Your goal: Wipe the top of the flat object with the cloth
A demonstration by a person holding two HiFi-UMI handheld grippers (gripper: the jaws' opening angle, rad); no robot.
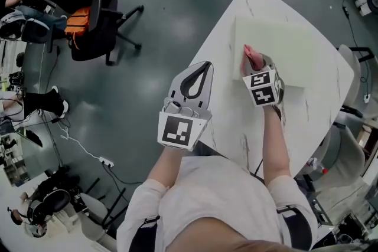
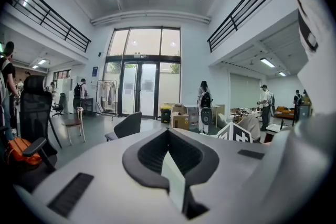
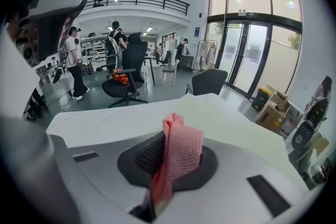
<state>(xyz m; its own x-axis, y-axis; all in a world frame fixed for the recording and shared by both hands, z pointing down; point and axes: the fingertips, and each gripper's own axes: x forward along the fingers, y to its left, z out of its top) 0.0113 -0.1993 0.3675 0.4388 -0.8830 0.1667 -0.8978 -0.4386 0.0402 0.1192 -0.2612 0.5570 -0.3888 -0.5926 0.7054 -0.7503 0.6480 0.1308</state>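
Pink cloth (image 3: pixel 178 152) pinched in R gripper (image 1: pixel 254 63), at near-left edge of pale flat board (image 1: pixel 289 47) on white table (image 1: pixel 230 121). L gripper (image 1: pixel 205 66) jaws pressed together w/ nothing between, by table's left edge.

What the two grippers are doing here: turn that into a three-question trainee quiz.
1. True or false: the left gripper clamps the pink knitted cloth.
2. The right gripper hangs over: A) grey floor; B) pale flat board on the white table; C) cardboard box.
3. Which gripper is nearer the black office chair?
Key: 1 false, the right gripper's jaws are shut on it; 2 B; 3 left.
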